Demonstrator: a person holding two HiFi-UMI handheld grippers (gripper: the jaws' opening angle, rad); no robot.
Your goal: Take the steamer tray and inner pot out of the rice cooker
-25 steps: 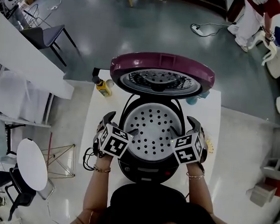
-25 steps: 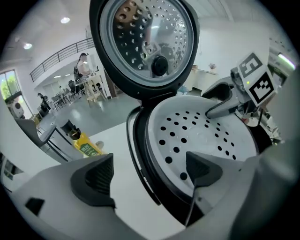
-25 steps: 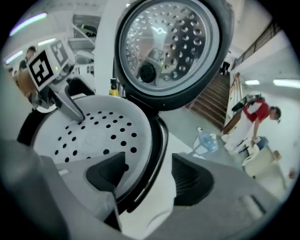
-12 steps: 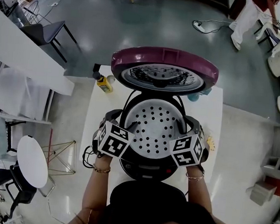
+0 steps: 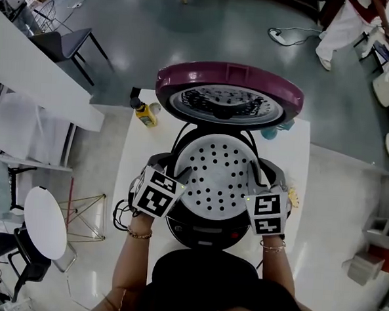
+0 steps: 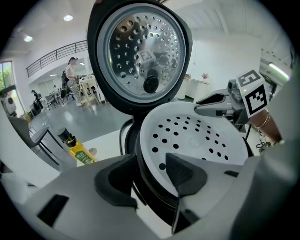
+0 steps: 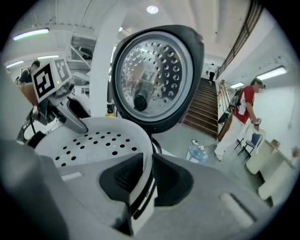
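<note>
Both tools are on the rim, one per side. The right gripper is nearly closed. Its jaws have just been closing, and the two pads pinch the thin white edge of the steamer tray flat between them. The left gripper has also just been closing but stands wider, with one jaw over the holed top of the tray and the other outside the rim. Looks to me like it bites the edge too, maybe with a dark rim underneath caught in there as well.

Grabbing opposite sides makes sense, since that should keep the tray level on the way up instead of tipping. The tray sits in the mouth of the rice cooker, right between the two tools. It covers the inner pot, so I can't see that at all. The lid stands wide open behind, out of the way. A yellow bottle sits on the table, well clear off to the left.
</note>
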